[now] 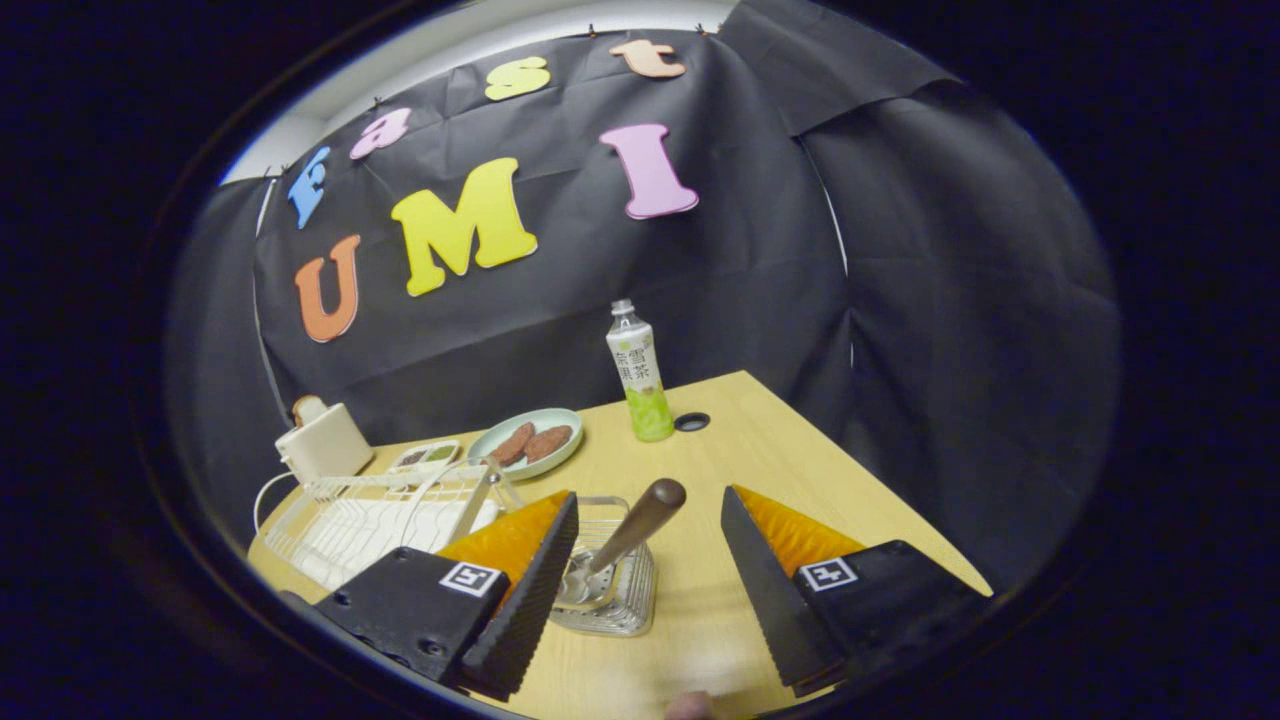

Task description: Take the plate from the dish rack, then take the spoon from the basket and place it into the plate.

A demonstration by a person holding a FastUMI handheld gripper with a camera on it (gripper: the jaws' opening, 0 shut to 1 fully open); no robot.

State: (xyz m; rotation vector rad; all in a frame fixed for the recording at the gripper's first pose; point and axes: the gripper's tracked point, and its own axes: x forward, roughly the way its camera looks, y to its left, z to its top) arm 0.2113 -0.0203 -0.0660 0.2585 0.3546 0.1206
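Here the spoon (625,545) stands in the basket (615,590), hand-held gripper (650,560) fingers apart.

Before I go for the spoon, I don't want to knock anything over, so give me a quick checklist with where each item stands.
1. Claw open wide enough for the handle: ok.
2. Spoon standing in the wire basket, handle tilted up between the fingers: ok.
3. Fingers touching nothing: ok.
4. Bottle well beyond the basket, off the path: ok.
5. Free plate ready for the spoon: cannot tell; the plate beyond the dish rack holds food.
6. Plate left in the rack: cannot tell.
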